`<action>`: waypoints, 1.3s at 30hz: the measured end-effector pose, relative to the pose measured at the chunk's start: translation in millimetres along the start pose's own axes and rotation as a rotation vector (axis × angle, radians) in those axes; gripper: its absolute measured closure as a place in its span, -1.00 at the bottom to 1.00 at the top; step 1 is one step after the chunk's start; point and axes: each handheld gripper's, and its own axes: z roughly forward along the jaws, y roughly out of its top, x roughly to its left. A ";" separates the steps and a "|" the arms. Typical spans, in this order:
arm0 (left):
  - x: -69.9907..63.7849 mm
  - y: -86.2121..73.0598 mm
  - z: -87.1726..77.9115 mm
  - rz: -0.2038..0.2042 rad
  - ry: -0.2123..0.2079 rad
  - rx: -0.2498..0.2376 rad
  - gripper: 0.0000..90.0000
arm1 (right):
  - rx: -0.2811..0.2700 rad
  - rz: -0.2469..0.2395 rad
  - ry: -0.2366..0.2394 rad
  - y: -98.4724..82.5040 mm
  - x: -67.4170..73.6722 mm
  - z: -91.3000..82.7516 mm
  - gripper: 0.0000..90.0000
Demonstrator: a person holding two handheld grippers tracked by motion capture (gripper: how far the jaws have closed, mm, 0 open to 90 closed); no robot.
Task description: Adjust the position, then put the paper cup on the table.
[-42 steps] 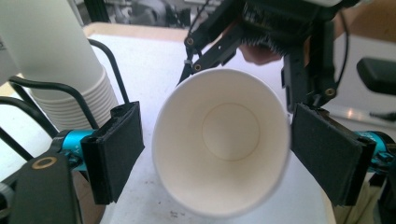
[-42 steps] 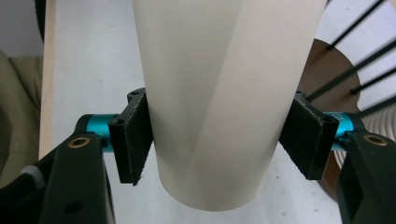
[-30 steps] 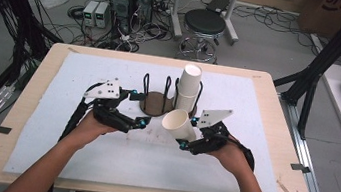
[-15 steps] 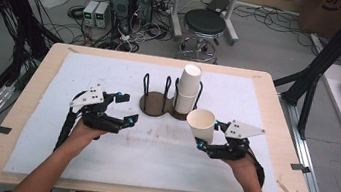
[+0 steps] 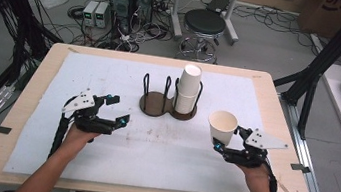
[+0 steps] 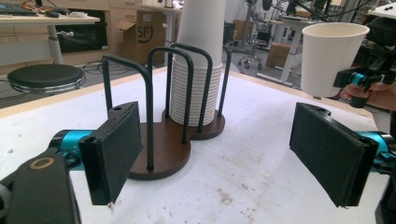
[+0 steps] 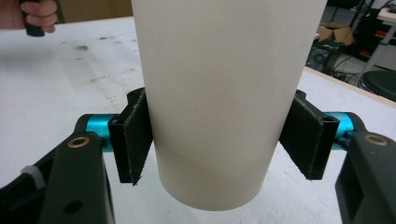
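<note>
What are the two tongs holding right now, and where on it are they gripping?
The right tongs clamp a single white paper cup, upright, by its lower side wall, pads on opposite sides. The left tongs stand open, holding nothing.

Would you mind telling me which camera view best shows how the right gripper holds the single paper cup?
The right gripper view: both pads press the paper cup's sides near its base. The high view shows the cup upright in the right gripper, mouth open. The left gripper view shows it farther off, at upper right.

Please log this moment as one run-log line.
right hand-held gripper: shut on paper cup, upright | left hand-held gripper: open | cup stack: in holder
</note>
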 end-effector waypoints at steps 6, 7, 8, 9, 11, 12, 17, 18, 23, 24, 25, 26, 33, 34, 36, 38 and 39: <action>1.3 -4.7 -2.7 0.005 0.008 -0.002 -0.62 | -0.013 0.019 -0.029 -4.2 -3.2 -5.3 -0.29; 1.3 -4.9 -2.9 0.009 0.008 -0.002 -0.62 | -0.013 0.022 -0.032 -4.3 -3.5 -5.6 -0.29; 1.5 -5.2 -3.2 0.012 0.008 -0.001 -0.62 | -0.012 0.024 -0.036 -4.4 -3.7 -5.9 -0.29; 1.7 -5.7 -3.5 0.012 0.008 0.000 -0.62 | -0.019 0.029 -0.038 -4.3 -4.0 -5.9 -0.29; 2.8 -6.7 -4.5 0.010 0.007 0.003 -0.62 | -0.025 0.034 -0.046 -3.9 -4.7 -5.4 -0.29; 3.4 -7.2 -4.9 0.008 0.011 -0.001 -0.62 | -0.029 0.032 -0.047 -3.7 -5.4 -5.0 -0.29; 4.6 -6.7 -8.6 0.010 0.023 -0.012 -0.62 | -0.029 0.039 -0.050 -3.9 -6.0 -3.5 -0.29; 4.2 -6.5 -8.9 0.009 0.025 -0.015 -0.62 | -0.028 0.038 -0.049 -3.9 -5.9 -3.6 -0.29; 4.6 -6.8 -8.4 0.006 0.028 -0.012 -0.62 | -0.034 0.045 -0.060 -4.4 -7.5 -4.9 -0.29; 4.7 -6.9 -8.3 0.005 0.028 -0.013 -0.62 | -0.035 0.051 -0.064 -4.8 -8.4 -5.1 -0.29; 4.8 -6.9 -8.4 0.004 0.027 -0.014 -0.62 | -0.034 0.055 -0.067 -5.3 -9.4 -5.3 -0.29; 5.0 -6.9 -8.8 0.004 0.026 -0.013 -0.62 | -0.036 0.058 -0.074 -5.7 -10.4 -5.6 -0.29; 6.8 -7.7 -9.3 0.000 0.030 -0.012 -0.61 | -0.058 0.105 -0.120 -7.6 -20.2 -2.4 -0.29; 6.6 -7.6 -9.4 0.002 0.030 -0.009 -0.61 | -0.057 0.110 -0.128 -7.9 -21.9 -0.8 -0.29; 5.7 -7.7 -9.1 0.004 0.030 -0.009 -0.61 | -0.048 0.112 -0.141 -8.7 -24.2 2.0 -0.29; 5.7 -8.0 -9.2 0.006 0.032 -0.005 -0.60 | -0.039 0.113 -0.156 -9.7 -28.1 5.7 -0.29; 5.9 -8.1 -9.2 0.007 0.032 -0.004 -0.60 | -0.032 0.117 -0.164 -10.4 -30.1 7.5 -0.29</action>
